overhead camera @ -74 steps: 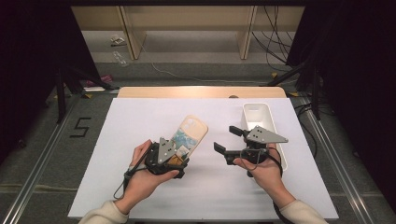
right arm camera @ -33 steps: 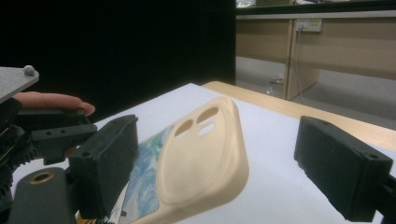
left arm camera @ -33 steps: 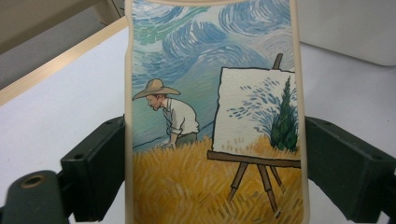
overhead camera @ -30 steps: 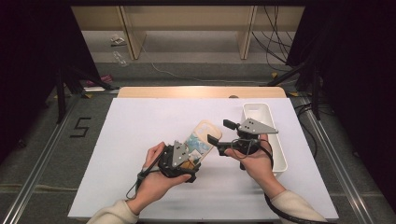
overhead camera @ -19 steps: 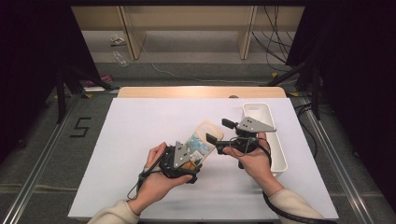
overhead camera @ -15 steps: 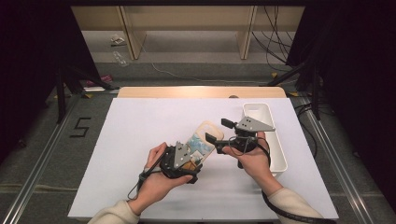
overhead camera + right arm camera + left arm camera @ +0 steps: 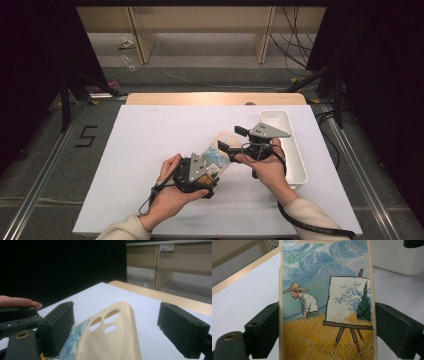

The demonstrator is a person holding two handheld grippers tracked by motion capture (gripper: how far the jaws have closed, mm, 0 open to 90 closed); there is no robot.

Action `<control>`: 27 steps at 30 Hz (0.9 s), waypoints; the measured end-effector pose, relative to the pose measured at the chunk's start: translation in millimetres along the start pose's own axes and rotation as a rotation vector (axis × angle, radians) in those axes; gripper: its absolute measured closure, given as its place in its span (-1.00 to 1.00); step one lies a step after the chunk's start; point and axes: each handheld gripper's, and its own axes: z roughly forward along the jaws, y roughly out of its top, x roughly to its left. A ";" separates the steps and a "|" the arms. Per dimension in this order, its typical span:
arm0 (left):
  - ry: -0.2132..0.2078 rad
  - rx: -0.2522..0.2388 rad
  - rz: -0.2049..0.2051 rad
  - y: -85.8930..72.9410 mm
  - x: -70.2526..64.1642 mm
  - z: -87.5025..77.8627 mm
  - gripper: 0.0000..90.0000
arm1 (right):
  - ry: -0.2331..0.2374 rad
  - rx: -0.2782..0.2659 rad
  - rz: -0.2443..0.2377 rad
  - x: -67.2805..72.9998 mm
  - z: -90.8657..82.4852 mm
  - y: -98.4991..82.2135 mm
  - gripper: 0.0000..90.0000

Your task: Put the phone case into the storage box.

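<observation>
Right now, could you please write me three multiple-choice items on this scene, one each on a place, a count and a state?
1. Where does the white bin stand?
A. on the table's right side
B. on the table's left side
C. on the floor

2. How many camera holes does the phone case show?
A. one
B. three
C. five

3. How does the left gripper hold the case?
A. fingers clamped on its two long edges
B. fingers wide apart, clear of it
C. pinching one corner

Answers: 1 A, the bin sits by the right edge in the high view; 2 B, three cut-outs near its top; 3 A, both fingers press its sides.
</observation>
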 end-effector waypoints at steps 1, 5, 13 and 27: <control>0.000 -0.002 0.000 0.2 -0.1 -0.2 -0.75 | 0.000 0.002 0.001 -0.2 0.6 0.0 -0.67; 0.003 -0.004 0.001 0.5 -0.3 -0.5 -0.75 | 0.005 0.006 0.006 -0.7 3.3 -0.1 -0.67; 0.000 -0.003 0.001 0.2 -1.0 -0.4 -0.75 | 0.021 0.027 0.015 -2.1 8.3 -0.5 -0.67; -0.001 -0.004 0.003 -0.4 -1.7 0.5 -0.75 | 0.033 0.044 0.025 -2.2 12.3 -0.7 -0.66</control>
